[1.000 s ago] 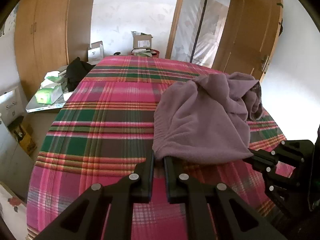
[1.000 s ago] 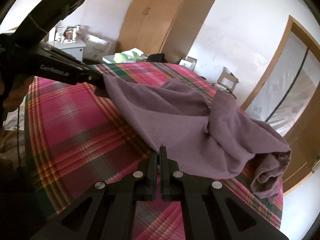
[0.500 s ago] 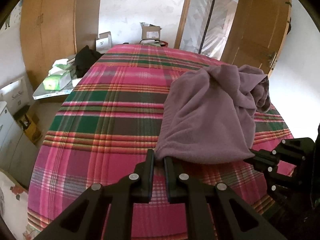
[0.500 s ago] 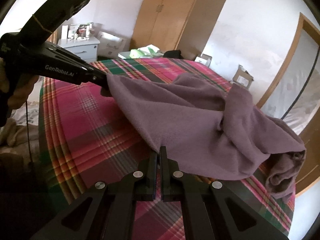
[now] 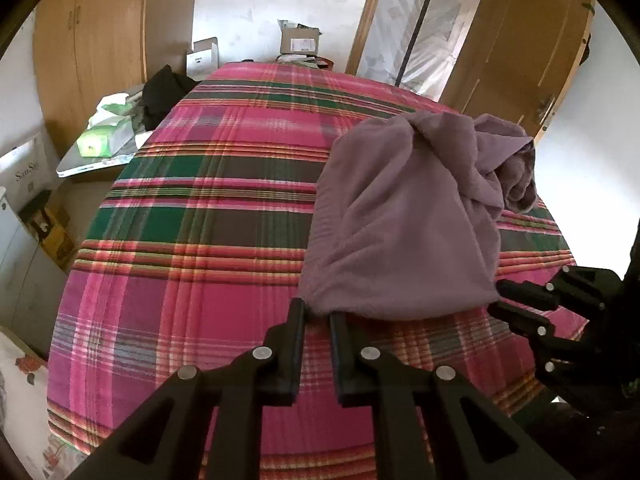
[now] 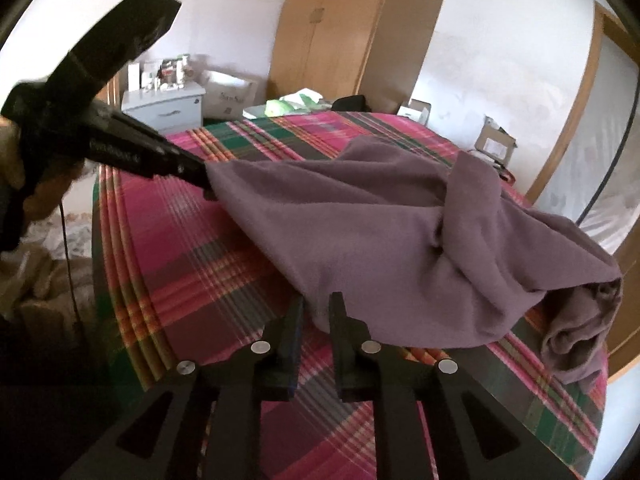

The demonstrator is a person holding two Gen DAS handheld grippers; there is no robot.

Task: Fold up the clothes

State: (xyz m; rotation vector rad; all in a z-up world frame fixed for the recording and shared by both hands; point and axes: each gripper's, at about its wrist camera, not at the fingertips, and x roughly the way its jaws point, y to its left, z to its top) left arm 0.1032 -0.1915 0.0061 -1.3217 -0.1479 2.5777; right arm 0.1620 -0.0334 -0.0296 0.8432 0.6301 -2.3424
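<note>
A crumpled purple garment (image 5: 400, 220) lies on a bed with a pink and green plaid cover (image 5: 192, 240). My left gripper (image 5: 318, 312) has the garment's near left corner between its tips. Its jaws are opening, and the corner still hangs from them. In the right wrist view this left gripper (image 6: 206, 184) holds the garment (image 6: 400, 232) slightly above the cover (image 6: 172, 248). My right gripper (image 6: 318, 306) has its jaws opening, with the near hem loose in the gap. In the left wrist view the right gripper (image 5: 496, 300) sits at the hem's right end.
A low table with green tissue packs (image 5: 104, 140) and a black item (image 5: 164, 88) stands left of the bed. Cardboard boxes (image 5: 298, 40) and a wooden door (image 5: 512, 40) lie beyond it. A white nightstand (image 6: 164, 104) stands behind. A hand (image 6: 12, 152) grips the left gripper's handle.
The right gripper's jaws were pressed together and now stand apart around the hem. The left gripper's gap is a little wider. Both views have tipped slightly downward.
</note>
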